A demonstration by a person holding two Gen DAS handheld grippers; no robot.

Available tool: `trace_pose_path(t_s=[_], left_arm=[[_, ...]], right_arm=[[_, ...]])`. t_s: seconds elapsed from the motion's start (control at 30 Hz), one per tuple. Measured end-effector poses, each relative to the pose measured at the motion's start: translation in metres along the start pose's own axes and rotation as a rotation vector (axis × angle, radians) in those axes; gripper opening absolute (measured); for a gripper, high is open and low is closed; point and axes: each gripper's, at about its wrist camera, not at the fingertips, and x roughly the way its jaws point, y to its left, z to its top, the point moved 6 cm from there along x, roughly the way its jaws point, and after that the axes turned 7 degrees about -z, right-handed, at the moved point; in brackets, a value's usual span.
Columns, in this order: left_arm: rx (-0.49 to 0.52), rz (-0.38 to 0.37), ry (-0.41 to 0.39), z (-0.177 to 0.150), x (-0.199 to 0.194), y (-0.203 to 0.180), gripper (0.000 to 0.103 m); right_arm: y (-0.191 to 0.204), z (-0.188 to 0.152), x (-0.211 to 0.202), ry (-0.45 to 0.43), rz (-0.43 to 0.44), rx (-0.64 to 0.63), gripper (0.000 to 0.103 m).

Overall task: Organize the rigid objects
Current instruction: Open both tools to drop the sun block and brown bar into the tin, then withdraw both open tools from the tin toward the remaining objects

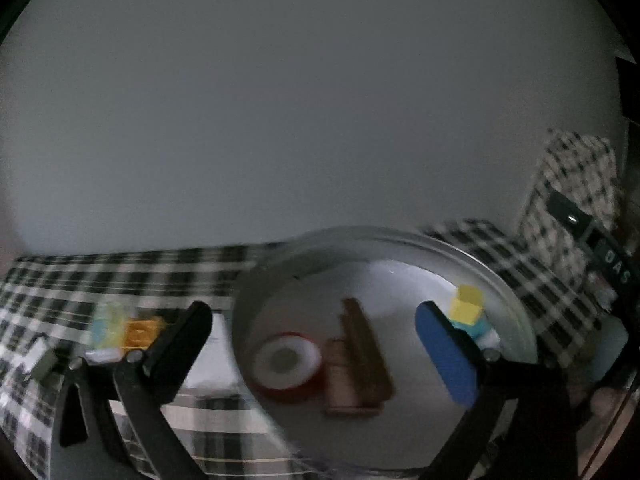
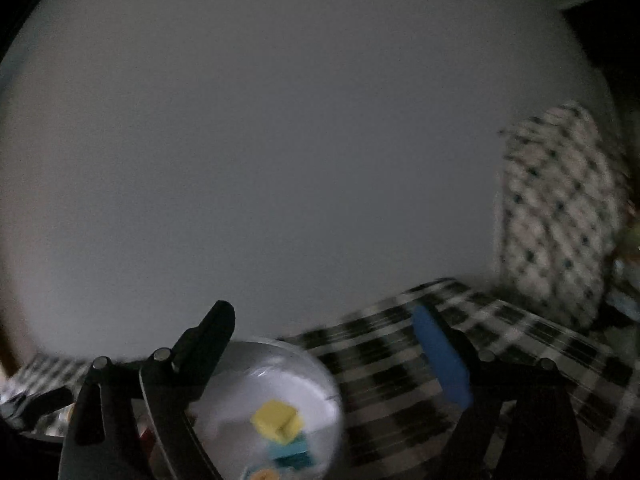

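Note:
A round white bowl [image 1: 496, 276] sits on a black-and-white checked cloth [image 1: 120, 272]. In it lie a red-and-white tape roll [image 1: 286, 362], a brown wooden block [image 1: 362, 352] and a yellow-and-teal toy block [image 1: 468, 310]. My left gripper [image 1: 316, 340] is open above the bowl and holds nothing. An orange-and-yellow toy piece [image 1: 128, 330] lies on the cloth left of the bowl. In the right wrist view the bowl [image 2: 320, 376] is at bottom centre with the yellow-and-teal block [image 2: 280, 424] inside. My right gripper [image 2: 332, 352] is open and empty above the bowl's right edge.
A plain grey wall [image 1: 300, 100] fills the background. A cushion or chair back in the same checked fabric [image 1: 576, 184] stands at the right. A dark box with letters [image 1: 592, 240] is at the far right. A small grey object [image 1: 44, 364] lies at the left edge.

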Motion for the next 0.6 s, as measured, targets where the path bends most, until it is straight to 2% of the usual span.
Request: trace_pose_path(t_s=[0.13,0.3,0.6], left_arm=[[-0.028,0.047,-0.006,-0.005,-0.002,0.021,0.102],[-0.027,0.108,-0.003,-0.012,-0.002,0.034,0.102],[-0.008,0.177,-0.031,-0.021,-0.008,0.052,0.102]], right_arm=[[-0.011,0.000,0.003,0.002,-0.045,0.049,0.092],[-0.001,-0.005,0.004,-0.001,-0.065,-0.015,0.092],[-0.002,-0.012,-0.010,-0.077,-0.115,-0.018,0.092]])
